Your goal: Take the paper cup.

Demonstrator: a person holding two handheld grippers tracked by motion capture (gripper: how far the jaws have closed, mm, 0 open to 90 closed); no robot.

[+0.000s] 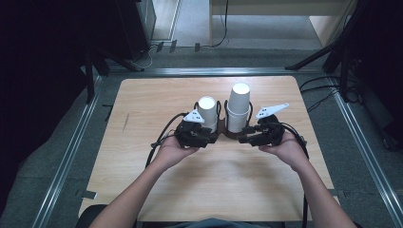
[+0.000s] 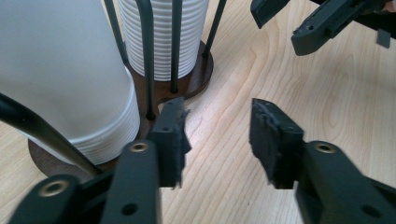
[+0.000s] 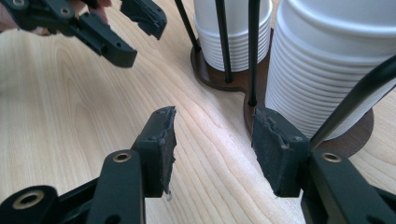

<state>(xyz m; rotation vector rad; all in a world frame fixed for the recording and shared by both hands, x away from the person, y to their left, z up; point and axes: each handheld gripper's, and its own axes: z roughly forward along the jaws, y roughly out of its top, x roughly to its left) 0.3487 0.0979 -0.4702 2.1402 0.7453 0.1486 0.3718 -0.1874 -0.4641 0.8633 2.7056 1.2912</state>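
A dark wooden cup holder [image 1: 223,135] with black wire rods stands mid-table and carries two stacks of white paper cups, a shorter left stack [image 1: 207,112] and a taller right stack [image 1: 238,105]. My left gripper [image 1: 212,137] rests low at the holder's front left, open, with bare table between its pads. In the left gripper view, the left gripper [image 2: 219,140] has the near stack [image 2: 60,70] at its left and its left pad beside the base [image 2: 198,74]. My right gripper [image 1: 243,137] sits at the front right, also open and empty. In the right gripper view, the right gripper [image 3: 215,144] has its right pad close to the taller stack [image 3: 327,70].
The light wooden table [image 1: 142,109] ends in metal rails on both sides. Cables trail back from both grippers toward the person's forearms. Dark stands and floor cables lie beyond the far edge. Each gripper view shows the other gripper [image 2: 282,30] [image 3: 140,39] across the holder's front.
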